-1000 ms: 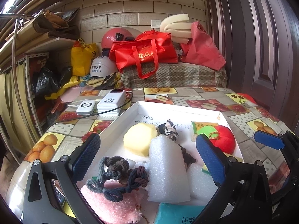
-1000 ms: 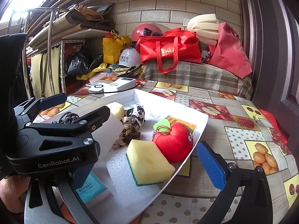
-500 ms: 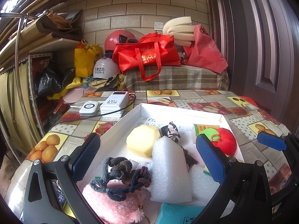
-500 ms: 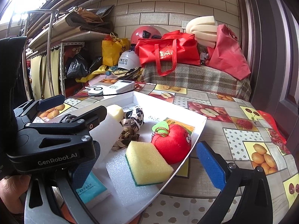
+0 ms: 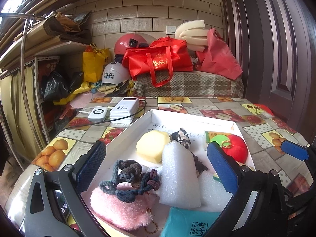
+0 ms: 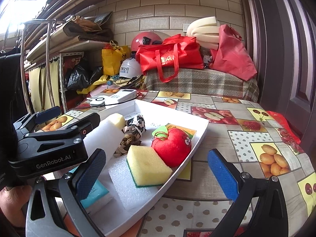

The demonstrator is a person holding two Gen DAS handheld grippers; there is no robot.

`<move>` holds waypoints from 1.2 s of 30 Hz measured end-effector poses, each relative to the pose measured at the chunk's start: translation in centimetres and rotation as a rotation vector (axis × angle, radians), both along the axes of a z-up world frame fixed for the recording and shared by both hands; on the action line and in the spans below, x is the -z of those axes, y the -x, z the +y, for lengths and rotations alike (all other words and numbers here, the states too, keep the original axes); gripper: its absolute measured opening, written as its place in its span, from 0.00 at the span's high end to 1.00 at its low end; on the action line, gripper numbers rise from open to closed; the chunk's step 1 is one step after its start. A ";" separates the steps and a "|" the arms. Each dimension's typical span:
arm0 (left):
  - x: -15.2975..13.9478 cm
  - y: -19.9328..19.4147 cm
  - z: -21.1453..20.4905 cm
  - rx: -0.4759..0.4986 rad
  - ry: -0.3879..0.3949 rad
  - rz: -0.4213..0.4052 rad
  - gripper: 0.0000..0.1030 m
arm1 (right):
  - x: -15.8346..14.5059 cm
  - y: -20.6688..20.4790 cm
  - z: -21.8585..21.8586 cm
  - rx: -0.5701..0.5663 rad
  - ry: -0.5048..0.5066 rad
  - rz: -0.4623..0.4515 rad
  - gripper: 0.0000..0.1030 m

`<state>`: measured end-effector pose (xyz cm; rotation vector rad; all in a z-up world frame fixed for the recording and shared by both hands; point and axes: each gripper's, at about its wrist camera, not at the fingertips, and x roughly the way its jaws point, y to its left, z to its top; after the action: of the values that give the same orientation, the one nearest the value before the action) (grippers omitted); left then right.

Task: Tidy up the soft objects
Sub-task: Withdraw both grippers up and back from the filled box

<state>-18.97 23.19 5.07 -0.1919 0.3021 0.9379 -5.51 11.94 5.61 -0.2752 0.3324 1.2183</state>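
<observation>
Left wrist view: the left gripper (image 5: 157,163) has drawn back slightly since the earlier frame; the tray (image 5: 197,117) sits a little lower and farther. Its jaws stand wide, holding nothing, over the hair ties (image 5: 128,179) on the pink plush (image 5: 120,207), beside the white foam (image 5: 178,175).

Right wrist view: little changes. The right gripper (image 6: 156,175) gapes wide and empty over the sponge (image 6: 147,165), which touches the red apple (image 6: 172,147) in the tray (image 6: 197,138).

"120W" stands on the white power bank (image 5: 124,109). "GenRobot.AI" is printed on the left tool's black body (image 6: 53,161). Chinese characters mark the white helmet (image 5: 112,75).
</observation>
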 end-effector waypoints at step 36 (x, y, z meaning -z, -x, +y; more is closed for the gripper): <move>0.1 -1.3 -11.1 0.098 -0.022 0.080 0.00 | -0.6 -4.8 -11.9 0.162 -0.064 0.113 0.00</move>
<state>-17.66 12.07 4.94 -0.1187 0.3718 0.8532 -0.69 0.06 6.23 -0.1215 0.4049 1.0849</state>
